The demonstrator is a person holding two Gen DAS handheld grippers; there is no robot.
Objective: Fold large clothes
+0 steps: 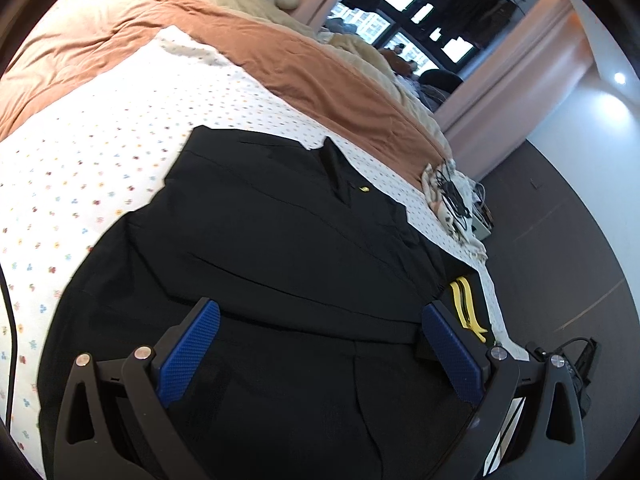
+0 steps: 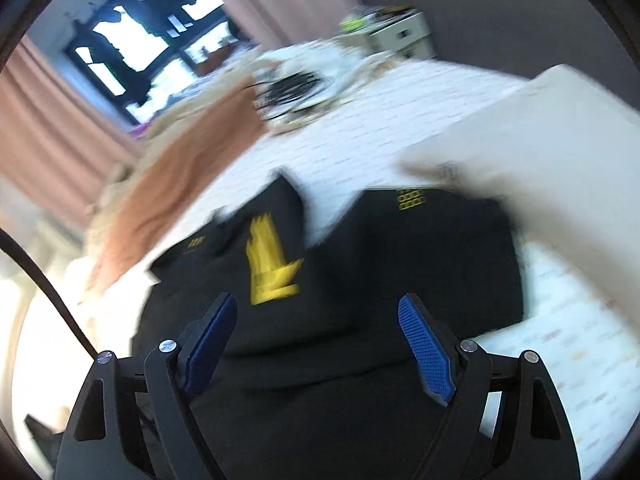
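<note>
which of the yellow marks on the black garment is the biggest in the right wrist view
The large yellow graphic on the black garment, just beyond the right gripper. The yellow grid patch and the row of ticks are far smaller.

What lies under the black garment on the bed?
The black garment lies on a white dotted sheet, which shows around its edges. An orange blanket lies beyond, apart from it. What lies under the garment's middle is covered and cannot be seen.
</note>
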